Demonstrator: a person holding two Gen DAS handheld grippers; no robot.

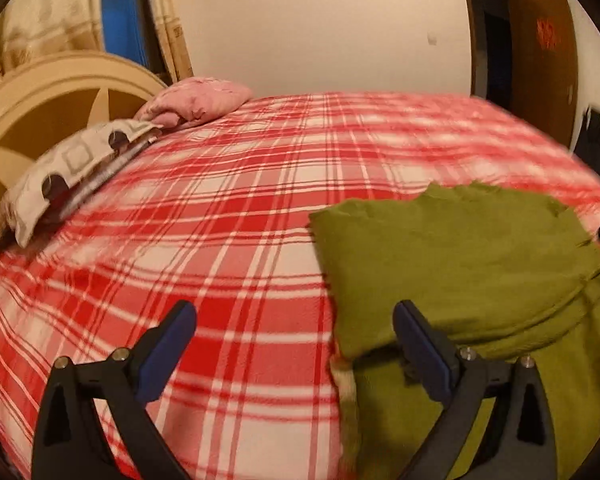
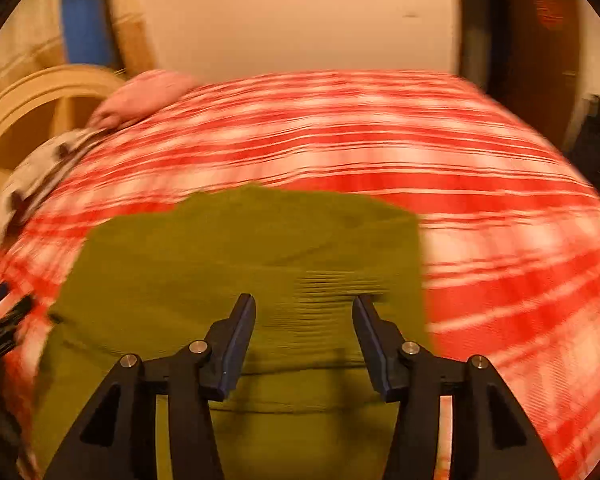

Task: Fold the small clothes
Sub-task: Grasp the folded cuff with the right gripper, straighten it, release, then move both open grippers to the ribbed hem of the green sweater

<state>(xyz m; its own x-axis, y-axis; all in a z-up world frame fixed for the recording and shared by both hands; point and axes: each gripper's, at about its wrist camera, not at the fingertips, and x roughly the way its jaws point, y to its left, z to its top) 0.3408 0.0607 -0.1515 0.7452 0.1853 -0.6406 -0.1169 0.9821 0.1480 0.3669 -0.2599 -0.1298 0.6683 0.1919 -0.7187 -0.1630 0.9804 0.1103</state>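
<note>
An olive green garment [image 1: 460, 264] lies folded over on a red and white plaid bedspread [image 1: 220, 216]. In the left wrist view it fills the lower right, and my left gripper [image 1: 296, 316] stands wide open at its left edge, nothing between the fingers. In the blurred right wrist view the same green garment [image 2: 252, 256] spreads under my right gripper [image 2: 304, 308], whose jaws stand apart above the cloth with no fabric pinched between them. The left gripper's black tip [image 2: 0, 312] shows at the left edge there.
A pink pillow [image 1: 196, 100] and a patterned white pillow [image 1: 68, 176] lie by the cream headboard [image 1: 40, 104] at the far left. A plain wall stands behind the bed, with a dark wooden door [image 1: 540, 60] at the right. Plaid bedspread stretches beyond the garment.
</note>
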